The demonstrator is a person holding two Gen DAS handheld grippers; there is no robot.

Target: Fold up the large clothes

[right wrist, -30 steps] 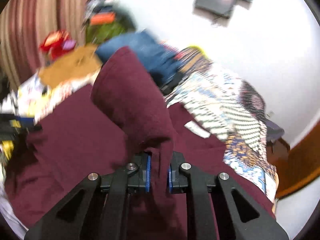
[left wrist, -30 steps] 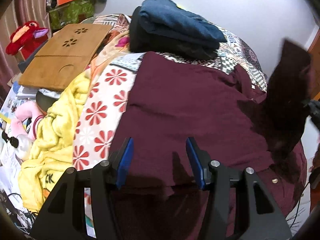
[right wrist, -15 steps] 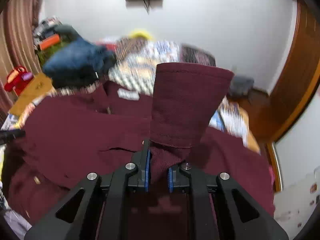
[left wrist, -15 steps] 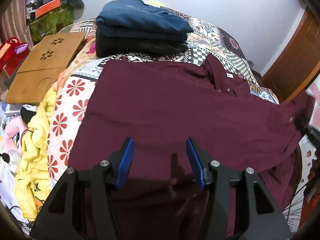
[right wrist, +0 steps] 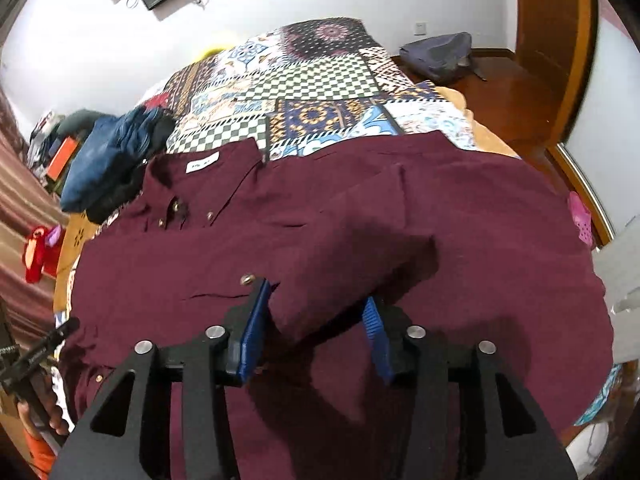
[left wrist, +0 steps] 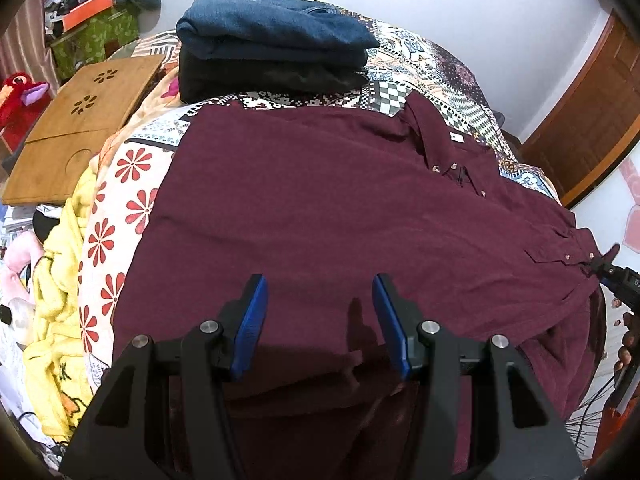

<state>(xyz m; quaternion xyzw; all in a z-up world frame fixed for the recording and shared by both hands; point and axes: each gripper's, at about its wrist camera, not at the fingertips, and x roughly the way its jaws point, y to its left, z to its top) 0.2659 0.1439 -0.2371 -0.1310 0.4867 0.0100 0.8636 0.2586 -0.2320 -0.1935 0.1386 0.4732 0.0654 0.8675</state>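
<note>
A large maroon button-up shirt (left wrist: 320, 208) lies spread front-up on the bed, collar toward the far right; it also shows in the right wrist view (right wrist: 320, 216). My left gripper (left wrist: 318, 308) is open and empty above the shirt's near edge. My right gripper (right wrist: 316, 304) is open, with a folded-over sleeve (right wrist: 352, 276) lying loose between its blue pads (right wrist: 256, 312). The right gripper's tip shows at the far right of the left wrist view (left wrist: 616, 272).
A stack of folded jeans and dark clothes (left wrist: 272, 36) sits at the far side of the patchwork bedspread (right wrist: 304, 92). A wooden lap tray (left wrist: 80, 120), yellow blanket (left wrist: 60, 288) and toys lie left. A backpack (right wrist: 440, 56) and wooden door stand right.
My right gripper carried the sleeve across the shirt, lowered it and opened, letting it go. The left gripper stayed open over the near edge.
</note>
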